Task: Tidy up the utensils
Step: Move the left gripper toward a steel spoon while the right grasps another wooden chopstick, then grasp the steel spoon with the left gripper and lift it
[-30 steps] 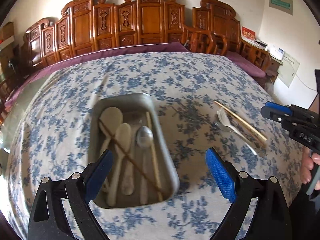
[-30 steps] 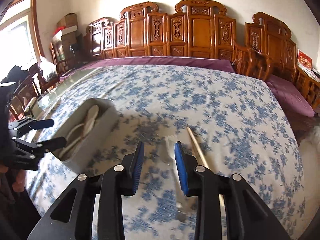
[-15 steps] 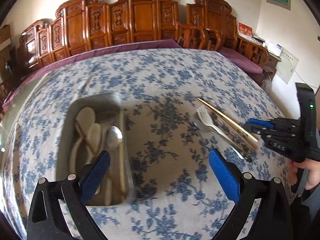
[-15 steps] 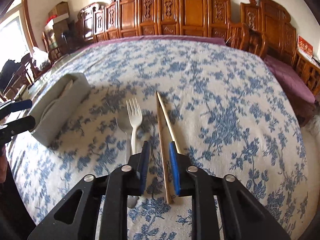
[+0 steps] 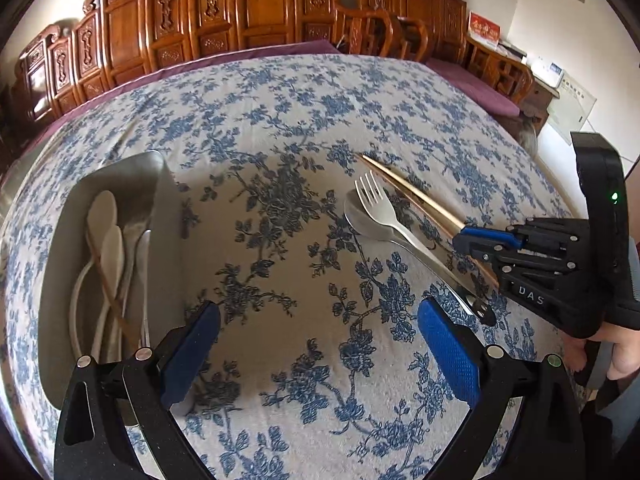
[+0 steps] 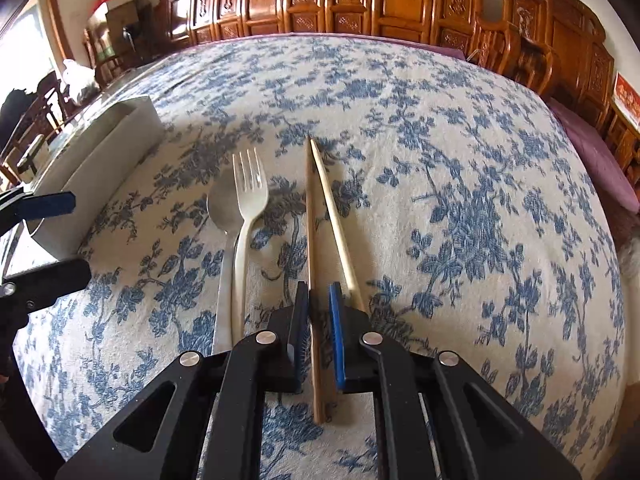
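A metal tray [image 5: 120,176] at the left holds several spoons and a chopstick. On the tablecloth lie a metal spoon [image 6: 221,216], a white fork [image 6: 246,216] and two chopsticks: a darker one [image 6: 310,232] and a paler one [image 6: 336,224]. My right gripper [image 6: 319,320] is low on the cloth, its pads narrowly apart around the darker chopstick; whether they pinch it is unclear. It also shows in the left wrist view [image 5: 476,240]. My left gripper [image 5: 318,344] is open and empty above the cloth between tray and fork.
The round table [image 5: 304,100] carries a blue floral cloth over a purple one. Carved wooden chairs [image 5: 248,4] ring the far side. The tray's white outer wall [image 6: 108,152] stands left of the fork.
My right gripper has dropped to the cloth and narrowed around the darker chopstick. My left gripper has shifted right, away from over the tray.
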A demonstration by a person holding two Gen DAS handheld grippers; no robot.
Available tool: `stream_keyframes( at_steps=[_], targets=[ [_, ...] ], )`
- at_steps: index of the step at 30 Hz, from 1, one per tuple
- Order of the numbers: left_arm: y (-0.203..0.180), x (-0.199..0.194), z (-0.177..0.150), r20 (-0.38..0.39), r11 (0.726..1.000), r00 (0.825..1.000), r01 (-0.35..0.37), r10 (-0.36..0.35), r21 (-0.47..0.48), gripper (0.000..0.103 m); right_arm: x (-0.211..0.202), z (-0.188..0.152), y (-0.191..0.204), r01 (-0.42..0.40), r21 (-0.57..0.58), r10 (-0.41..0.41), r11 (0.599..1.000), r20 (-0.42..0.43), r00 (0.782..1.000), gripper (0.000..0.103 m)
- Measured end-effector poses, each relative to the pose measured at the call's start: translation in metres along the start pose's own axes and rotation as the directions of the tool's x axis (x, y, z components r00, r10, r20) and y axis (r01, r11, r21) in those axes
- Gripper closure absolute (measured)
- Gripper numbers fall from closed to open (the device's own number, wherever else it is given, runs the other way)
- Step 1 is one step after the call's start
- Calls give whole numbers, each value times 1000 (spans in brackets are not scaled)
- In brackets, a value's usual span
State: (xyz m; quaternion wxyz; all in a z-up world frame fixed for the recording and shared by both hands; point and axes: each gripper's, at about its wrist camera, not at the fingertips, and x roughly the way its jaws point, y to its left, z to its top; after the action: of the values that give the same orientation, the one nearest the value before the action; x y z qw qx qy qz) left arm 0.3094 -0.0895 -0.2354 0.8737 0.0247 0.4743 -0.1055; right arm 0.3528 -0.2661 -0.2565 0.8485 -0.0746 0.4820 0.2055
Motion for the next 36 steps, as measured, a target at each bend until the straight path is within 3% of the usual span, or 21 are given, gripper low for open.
stream_keyframes(
  at_steps=[7,9,13,20,25,28,36],
  targets=[
    [-9,9,6,-19,1000,1000,-9,9,-4,8,3,2,8,29,-51,-30,998,-8,1000,87],
    [-15,12,6,-25,1000,1000,-11,11,-1,8,2,2,6,25,-51,-25,998,-14,1000,97],
    [-28,18,10,-35,1000,999,-11,11,11,8,-2,-2,7,6,-51,-6,999,-13,1000,97],
    [-51,33,19,-42,999,999,-27,28,39,8,-35,0,-16,-15,44,10,999,112,994,97],
    [-57,48,26,-58,997,996,-59,62,48,8,-37,-1,-31,-9,90,-2,996,119,993,97],
    [-58,59,27,-85,991,989,-111,117,70,8,-38,-2,-31,-5,85,-6,996,121,993,97],
    [-41,61,22,-101,985,981,-157,164,69,8,-39,1,-28,-7,77,-3,997,133,991,97]
  ],
)
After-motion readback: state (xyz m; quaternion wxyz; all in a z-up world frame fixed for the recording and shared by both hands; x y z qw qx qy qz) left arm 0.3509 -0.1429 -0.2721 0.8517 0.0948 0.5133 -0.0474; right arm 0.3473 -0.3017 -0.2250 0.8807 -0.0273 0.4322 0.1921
